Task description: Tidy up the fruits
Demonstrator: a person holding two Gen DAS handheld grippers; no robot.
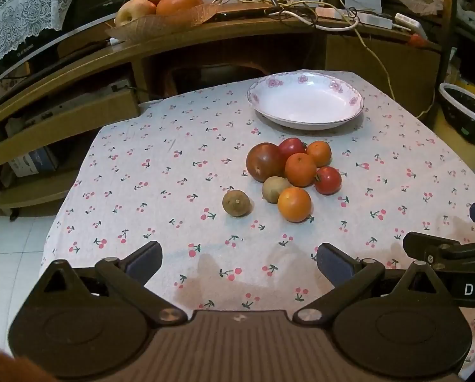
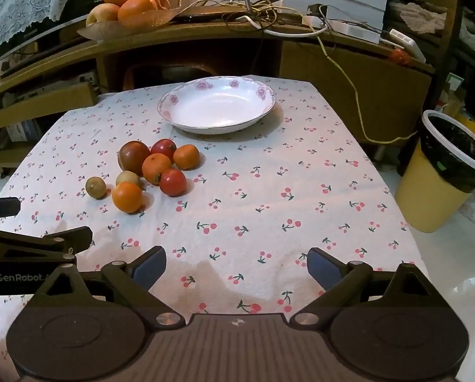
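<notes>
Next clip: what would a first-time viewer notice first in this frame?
Probably the cluster of fruit bunched mid-table on the cherry-print cloth: oranges, red tomato-like fruits, one large dark one, with a brownish fruit sitting slightly apart to its left. Just behind it stands an empty white floral dish. Both the left gripper and right gripper hover open at the near edge, holding nothing.

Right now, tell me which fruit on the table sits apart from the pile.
The brown kiwi on the left; it touches nothing, while its twin presses against the oranges.
</notes>
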